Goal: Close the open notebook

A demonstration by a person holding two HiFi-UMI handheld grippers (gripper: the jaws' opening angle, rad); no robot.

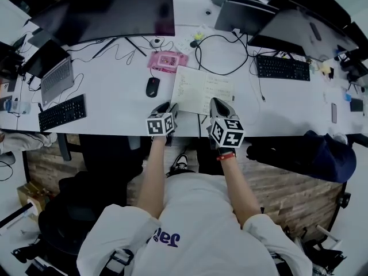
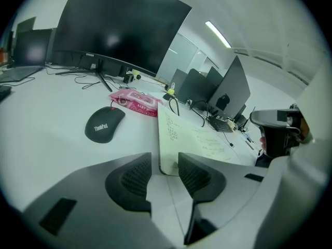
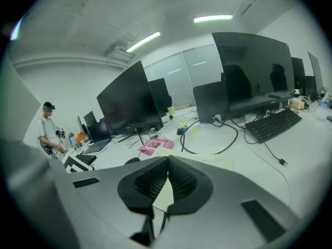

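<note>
The open notebook (image 1: pixel 202 91) lies flat on the white desk (image 1: pixel 115 96), its cream pages covered in handwriting. My left gripper (image 1: pixel 171 107) sits at its near-left corner. In the left gripper view that gripper (image 2: pixel 165 162) is open, and the notebook (image 2: pixel 192 139) corner shows just past the gap with nothing between the pads. My right gripper (image 1: pixel 220 103) rests over the near-right part of the page. In the right gripper view its fingertips (image 3: pixel 167 162) meet, so it is shut, and the notebook (image 3: pixel 210 162) page shows beyond them.
A black mouse (image 1: pixel 152 87) lies left of the notebook, and a pink wipes pack (image 1: pixel 167 61) behind it. A looped black cable (image 1: pixel 221 53) and a keyboard (image 1: pixel 282 68) sit to the right rear. Monitors (image 1: pixel 103 7) line the back. A person (image 3: pixel 49 134) stands far off.
</note>
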